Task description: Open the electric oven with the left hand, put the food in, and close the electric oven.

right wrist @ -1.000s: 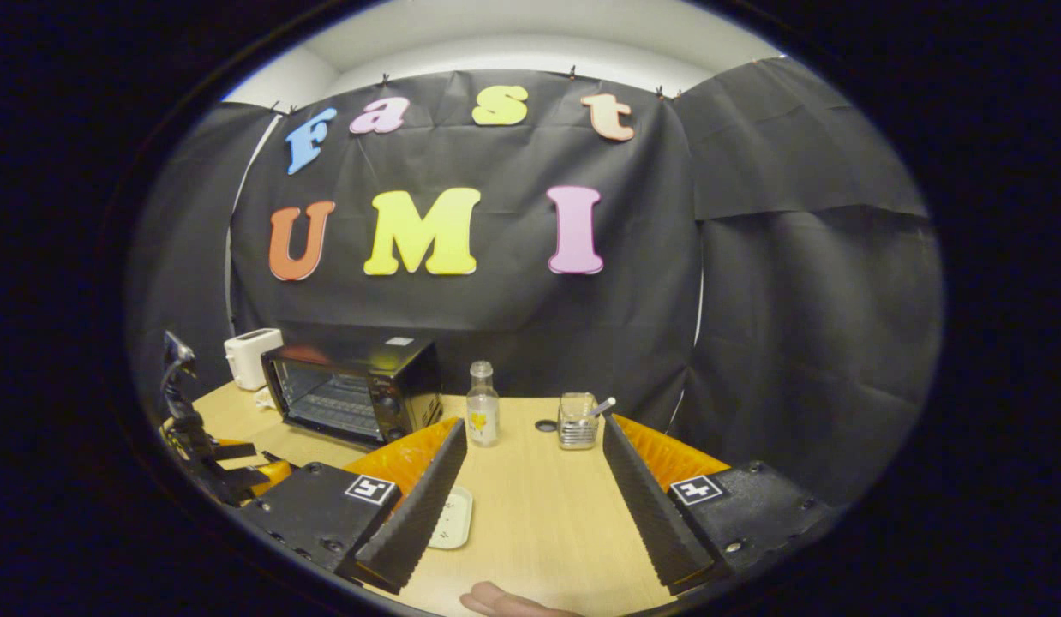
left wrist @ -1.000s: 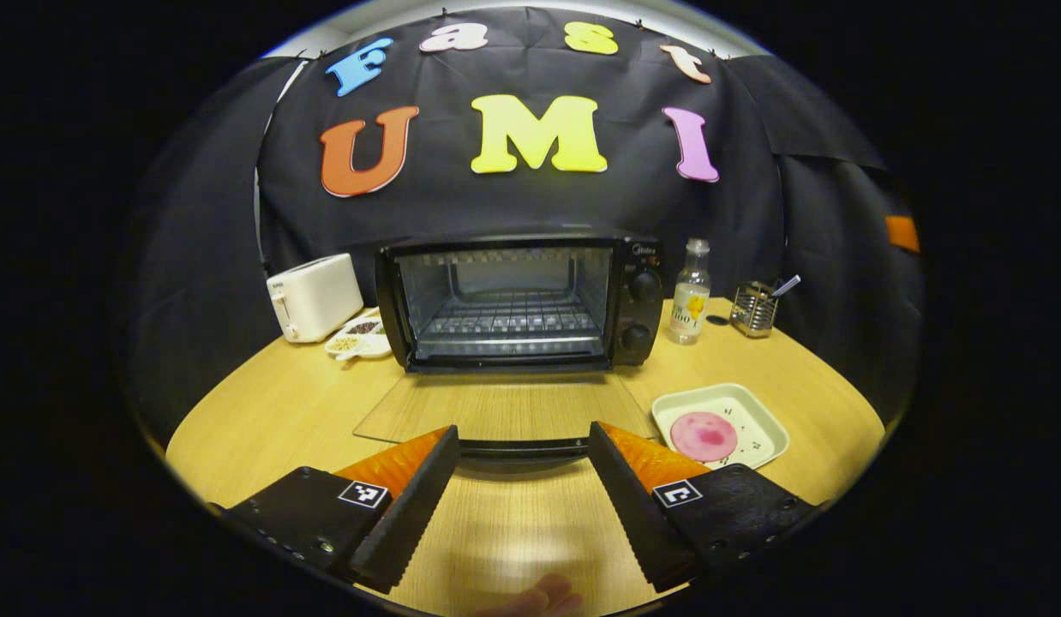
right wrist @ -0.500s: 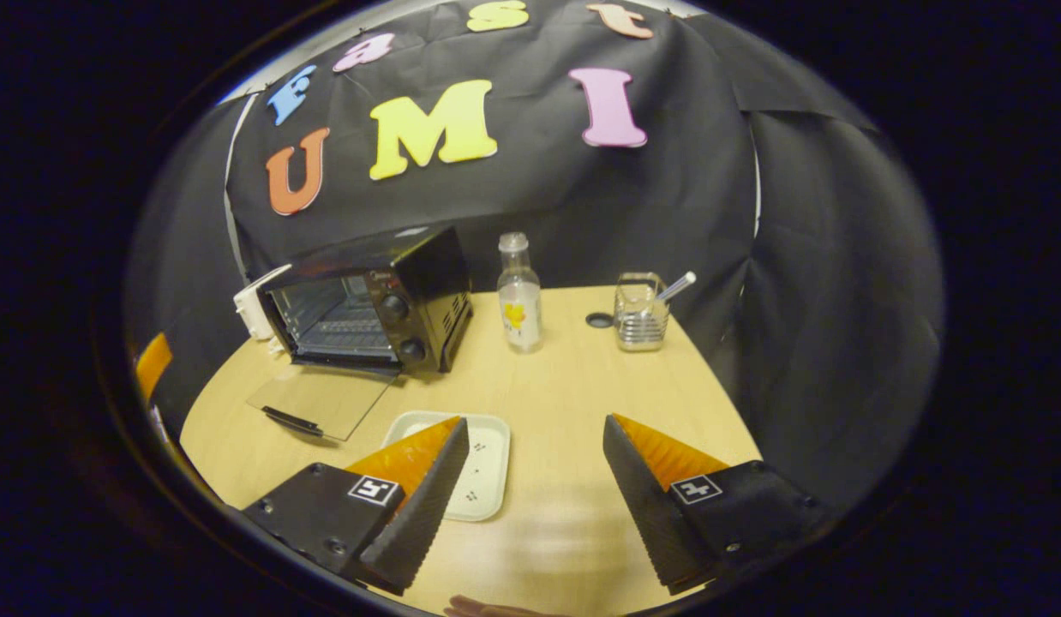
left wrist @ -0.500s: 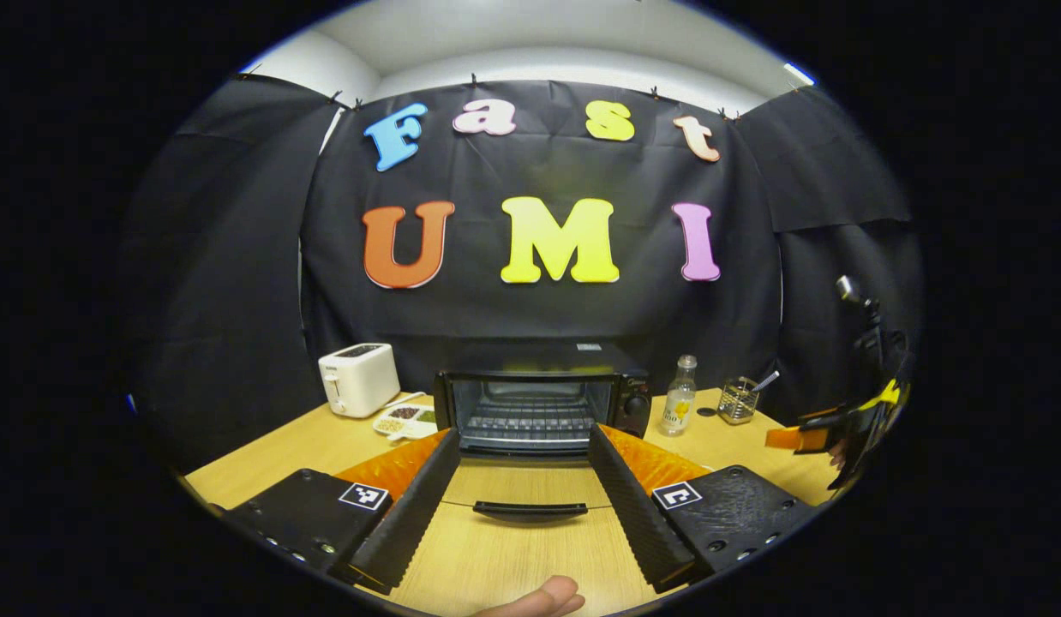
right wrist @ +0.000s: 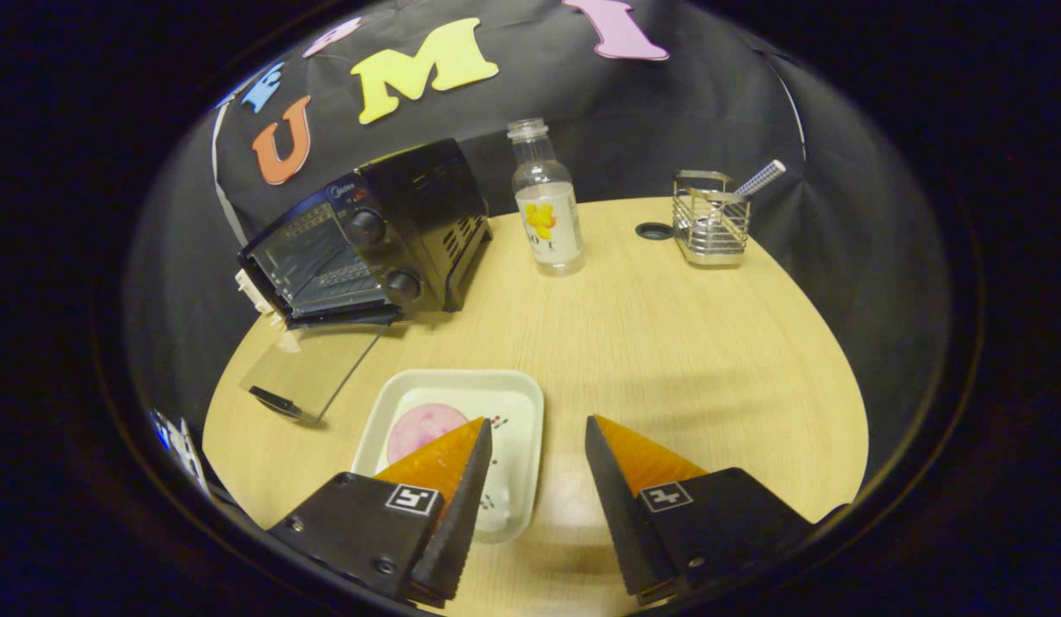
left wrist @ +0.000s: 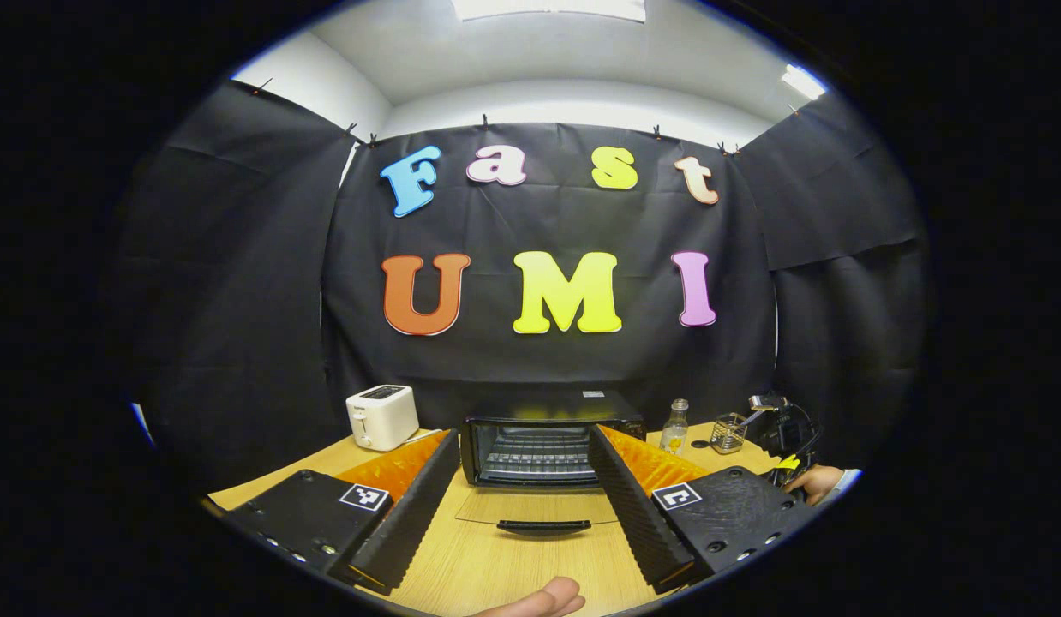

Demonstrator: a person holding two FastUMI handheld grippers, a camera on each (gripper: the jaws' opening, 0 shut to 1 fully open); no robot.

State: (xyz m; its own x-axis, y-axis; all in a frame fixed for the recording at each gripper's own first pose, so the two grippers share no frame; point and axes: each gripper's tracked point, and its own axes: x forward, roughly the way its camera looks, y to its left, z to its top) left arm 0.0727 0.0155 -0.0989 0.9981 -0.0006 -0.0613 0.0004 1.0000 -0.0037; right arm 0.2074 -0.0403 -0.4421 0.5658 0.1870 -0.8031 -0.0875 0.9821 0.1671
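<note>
Oven (left wrist: 539, 446) at the back of the bench (right wrist: 668, 343), door (right wrist: 312, 368) folded down flat, its handle (left wrist: 543, 526) toward the viewer; wire rack visible inside. Left hand-held gripper (left wrist: 524, 506) held back from the oven, fingers spread wide, nothing between them. Right hand-held gripper (right wrist: 535, 480) poised low at the near right edge of a white tray (right wrist: 518, 407), fingers apart and empty; whether the left finger touches the tray cannot be told. Food (right wrist: 423, 428), a pink round slice, lies in the tray, partly hidden by that finger. Behind: bottle (right wrist: 548, 214) just beside the oven, wire holder (right wrist: 710, 227) farther right, toaster (left wrist: 380, 416) left of the oven.
</note>
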